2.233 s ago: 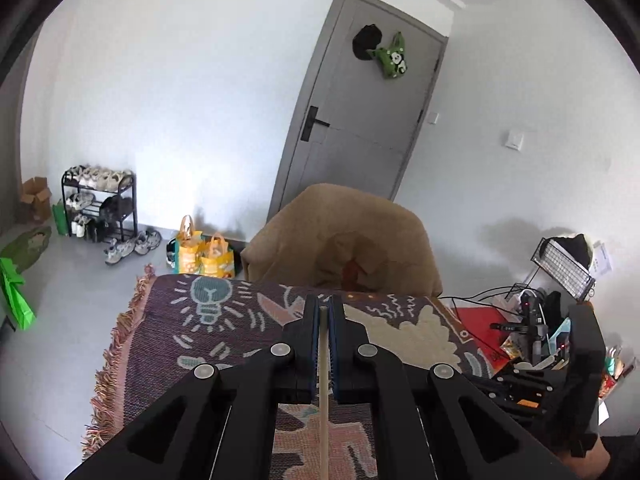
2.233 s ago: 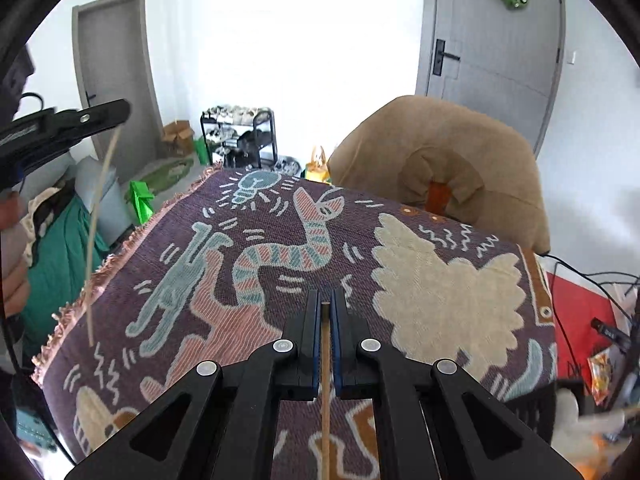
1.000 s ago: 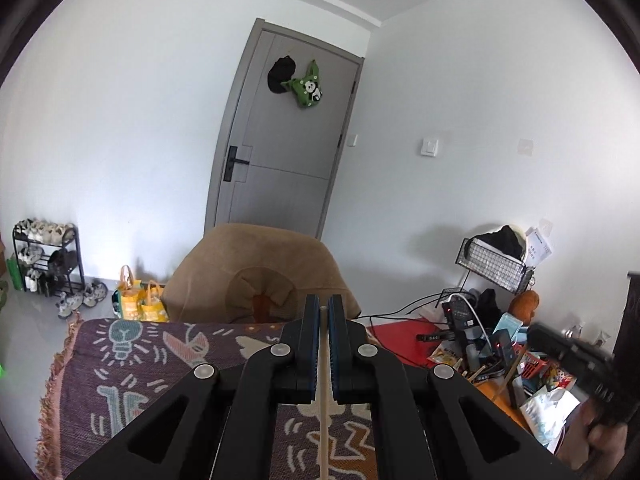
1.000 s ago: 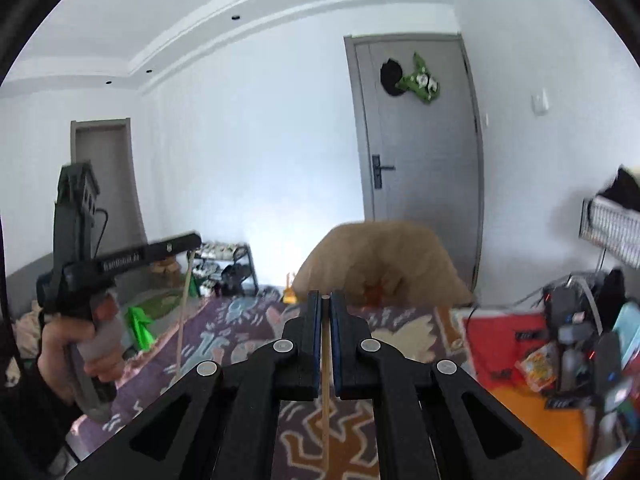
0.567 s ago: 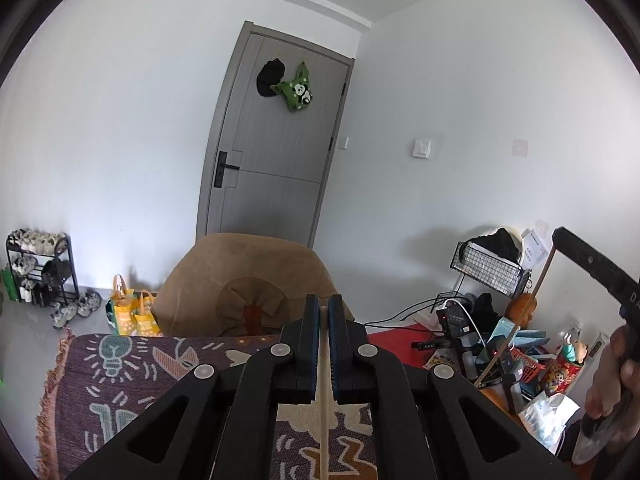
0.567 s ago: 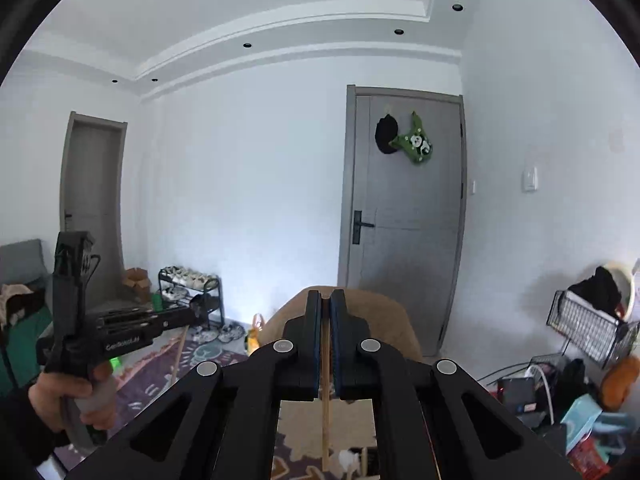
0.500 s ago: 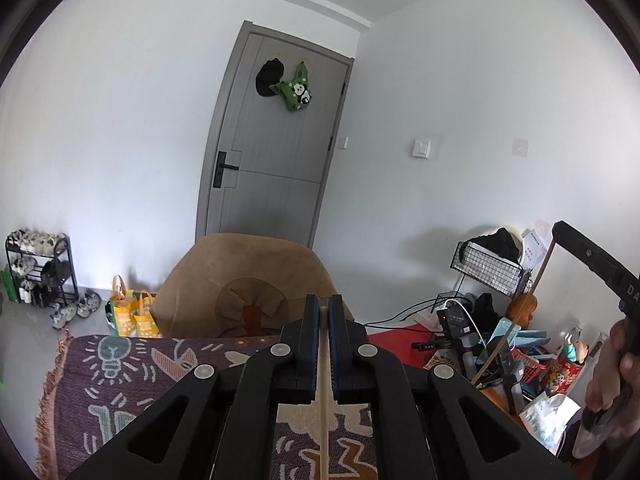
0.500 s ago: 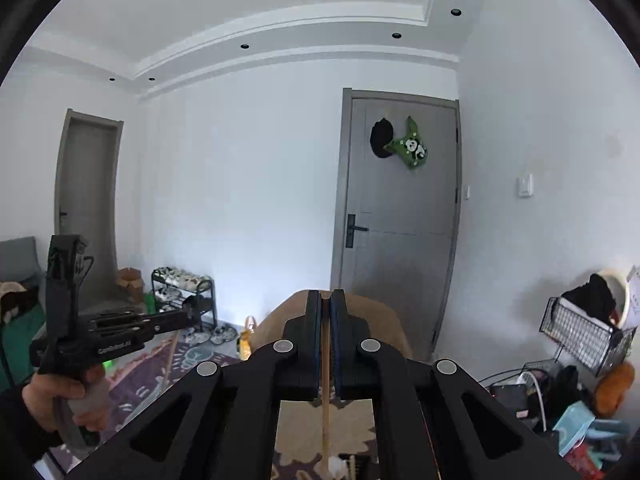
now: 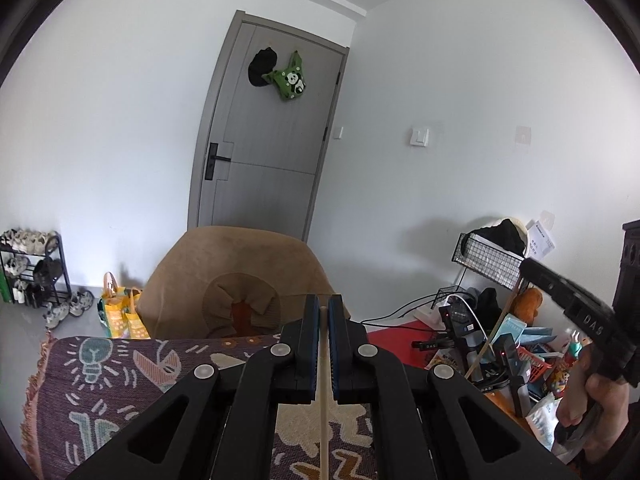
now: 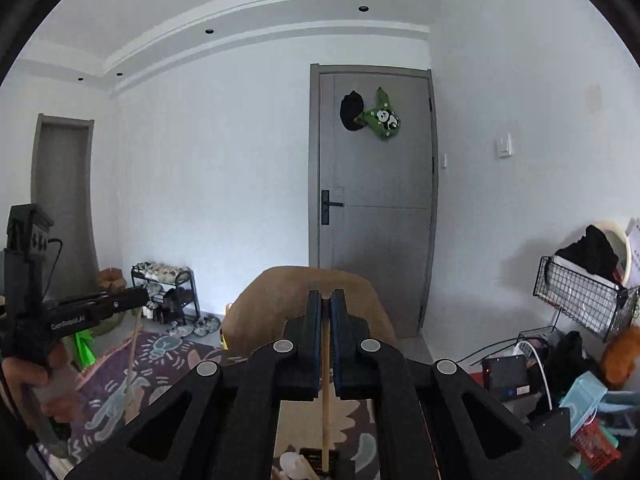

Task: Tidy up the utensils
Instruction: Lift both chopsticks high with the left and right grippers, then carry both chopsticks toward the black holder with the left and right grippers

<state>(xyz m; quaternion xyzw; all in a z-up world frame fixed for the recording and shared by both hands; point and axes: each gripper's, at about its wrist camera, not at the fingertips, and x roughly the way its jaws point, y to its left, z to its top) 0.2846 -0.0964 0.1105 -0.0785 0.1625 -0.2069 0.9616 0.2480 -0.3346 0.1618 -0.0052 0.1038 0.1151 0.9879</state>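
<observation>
My left gripper (image 9: 324,312) is shut on a thin wooden chopstick (image 9: 323,400) that hangs down between its pads, above the patterned tablecloth (image 9: 100,380). My right gripper (image 10: 326,296) is shut on a second wooden chopstick (image 10: 325,408), whose lower end hangs over a small dark container (image 10: 316,456) at the bottom edge. In the left wrist view the right gripper (image 9: 528,268) appears at the far right with its chopstick (image 9: 494,338) slanting down. In the right wrist view the left gripper (image 10: 140,294) is at the far left, its chopstick (image 10: 131,364) hanging over the cloth (image 10: 120,380).
A brown padded chair (image 9: 240,276) stands behind the table, before a grey door (image 9: 272,168). A wire basket (image 9: 488,260), cables, chargers and packets (image 9: 520,360) crowd the right side. A shoe rack (image 9: 32,268) and yellow bags (image 9: 120,316) stand on the floor at left.
Both views have lifted from the cloth toward the door and wall. The right gripper with its chopstick has come into the left view's right edge and now sits lower and closer.
</observation>
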